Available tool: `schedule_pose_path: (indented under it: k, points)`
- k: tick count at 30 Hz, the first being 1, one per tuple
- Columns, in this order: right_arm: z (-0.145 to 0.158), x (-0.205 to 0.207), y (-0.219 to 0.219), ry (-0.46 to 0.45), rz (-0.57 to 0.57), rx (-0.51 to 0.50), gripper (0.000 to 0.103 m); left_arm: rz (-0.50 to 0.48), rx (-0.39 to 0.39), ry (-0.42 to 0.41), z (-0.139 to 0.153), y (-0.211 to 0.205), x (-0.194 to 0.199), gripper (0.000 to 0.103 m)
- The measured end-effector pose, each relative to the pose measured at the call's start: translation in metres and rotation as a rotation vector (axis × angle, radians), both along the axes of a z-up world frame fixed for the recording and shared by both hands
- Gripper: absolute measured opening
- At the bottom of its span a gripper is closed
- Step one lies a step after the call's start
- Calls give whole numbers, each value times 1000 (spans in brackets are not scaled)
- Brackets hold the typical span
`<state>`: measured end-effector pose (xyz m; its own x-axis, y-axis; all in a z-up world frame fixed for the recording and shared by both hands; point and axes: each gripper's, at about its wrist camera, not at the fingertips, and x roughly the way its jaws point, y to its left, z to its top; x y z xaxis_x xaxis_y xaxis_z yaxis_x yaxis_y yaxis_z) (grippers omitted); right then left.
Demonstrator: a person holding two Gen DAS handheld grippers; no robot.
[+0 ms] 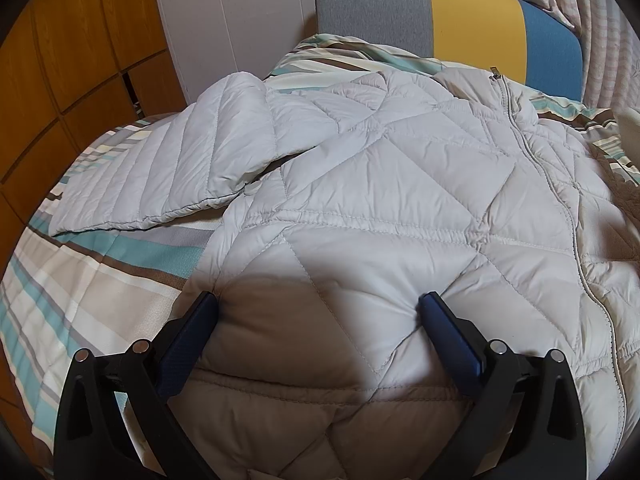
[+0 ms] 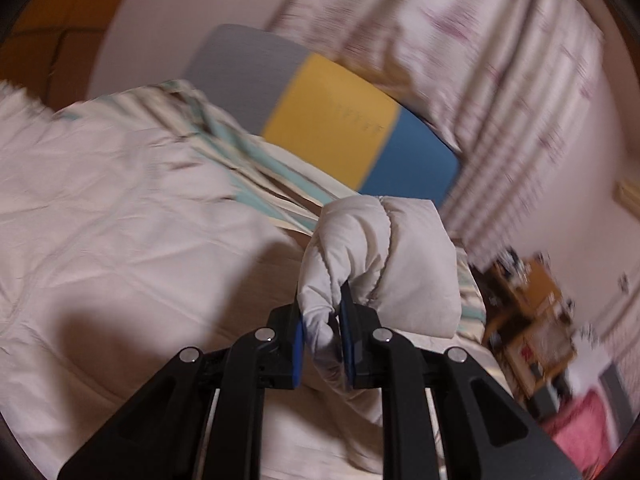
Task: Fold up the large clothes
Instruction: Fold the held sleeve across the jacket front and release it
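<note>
Jacket (image 2: 100, 208) blurred; cuff (image 2: 380, 248) hides striped bedding (image 2: 256, 168).

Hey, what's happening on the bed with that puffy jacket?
A person is folding a pale quilted jacket spread on a striped bedspread, with a two-finger tool in each hand. The left tool is open, its fingers resting on the jacket's lower part. The right tool is shut on a bunched end of the jacket, likely a sleeve cuff, lifted off the bed; the blurred background suggests it is being carried.

2 wrist views, close over jacket (image 1: 380, 184), shared headboard (image 1: 460, 20)
</note>
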<state>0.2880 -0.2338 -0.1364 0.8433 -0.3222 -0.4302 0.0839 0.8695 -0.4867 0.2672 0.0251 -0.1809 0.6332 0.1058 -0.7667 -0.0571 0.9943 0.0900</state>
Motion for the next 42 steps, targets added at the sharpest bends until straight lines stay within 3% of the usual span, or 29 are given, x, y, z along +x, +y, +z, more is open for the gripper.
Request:
schedule_pose_path:
  k: [10,13,16,18,20,22,27,29,34,37,42]
  points:
    - [-38,16,100,38,199,-169,14,1,-4,1,0,0,0,100]
    - [-51,14,120,70,288,-231,20,2,-4,0,0,0,0,100]
    - [-62,14,135,131,381,-223,32,2,-4,0,0,0,0,100]
    - [-68,12,143,163,410,-241,33,2,-4,1,0,0,0,100]
    - [-63,8,143,154,426,-220,49,2,-3,1,0,0,0,100]
    - [-55,2,138,135,431,-184,58,2,-3,1,0,0,0,100]
    - [-25,-15,116,105,453,-26,58,4,1,2,1,-1,0,100]
    - [-11,-23,103,80,448,39,63,7,8,11,3,-1,0,100]
    - [13,-28,39,20,284,197,66,22,-47,33,23,-2,1,100]
    - [16,-18,-20,8,54,320,67,16,-130,8,46,-7,4,100]
    - [13,-6,-128,-7,-346,521,68,-32,-159,-43,67,-36,21,100]
